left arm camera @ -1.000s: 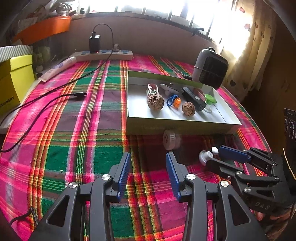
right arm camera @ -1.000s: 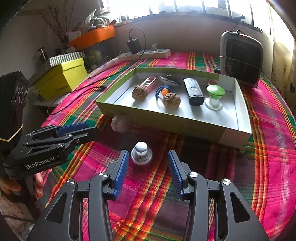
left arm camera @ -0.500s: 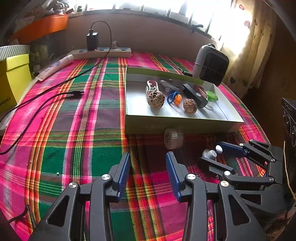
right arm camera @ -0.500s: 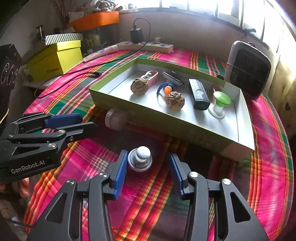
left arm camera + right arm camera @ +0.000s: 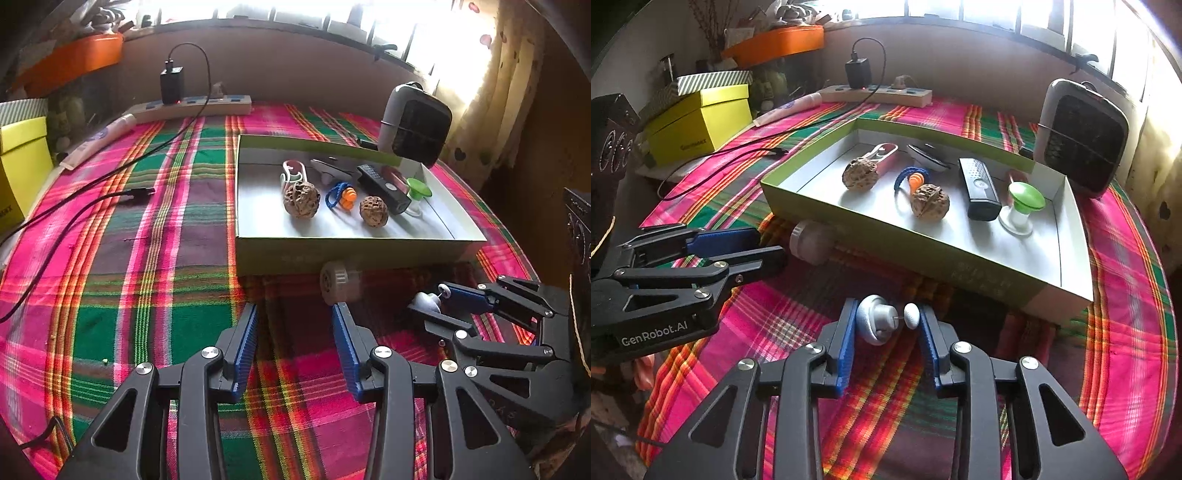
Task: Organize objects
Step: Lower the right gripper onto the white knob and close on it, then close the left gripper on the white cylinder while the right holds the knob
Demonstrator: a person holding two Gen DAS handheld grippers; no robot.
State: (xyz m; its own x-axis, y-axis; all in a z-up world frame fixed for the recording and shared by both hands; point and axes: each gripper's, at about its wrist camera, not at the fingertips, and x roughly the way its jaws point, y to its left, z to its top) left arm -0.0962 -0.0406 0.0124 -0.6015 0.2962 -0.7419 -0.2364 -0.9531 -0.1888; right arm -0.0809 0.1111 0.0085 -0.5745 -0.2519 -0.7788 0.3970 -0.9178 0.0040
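Note:
My right gripper (image 5: 886, 325) is shut on a small white knob-shaped piece (image 5: 877, 323), tipped on its side between the blue pads, just above the plaid cloth. The same piece shows in the left wrist view (image 5: 426, 303) inside the right gripper (image 5: 436, 304). My left gripper (image 5: 295, 332) is open and empty, and shows in the right wrist view (image 5: 764, 247). A whitish cap (image 5: 338, 282) lies on the cloth against the tray's front wall, just ahead of it. The green-rimmed tray (image 5: 960, 269) holds two walnuts (image 5: 930, 202), a black remote (image 5: 979, 188), a green-topped stand (image 5: 1021, 206) and a blue-orange piece (image 5: 910, 181).
A small heater (image 5: 1084, 138) stands behind the tray at the right. A power strip (image 5: 192, 107) with a black charger and its cable (image 5: 74, 206) lie at the back left. A yellow box (image 5: 698, 123) sits at the left edge.
My right gripper has closed on the white knob piece, which tipped from upright onto its side and is lifted slightly. My left gripper stayed open and edged nearer the whitish cap.

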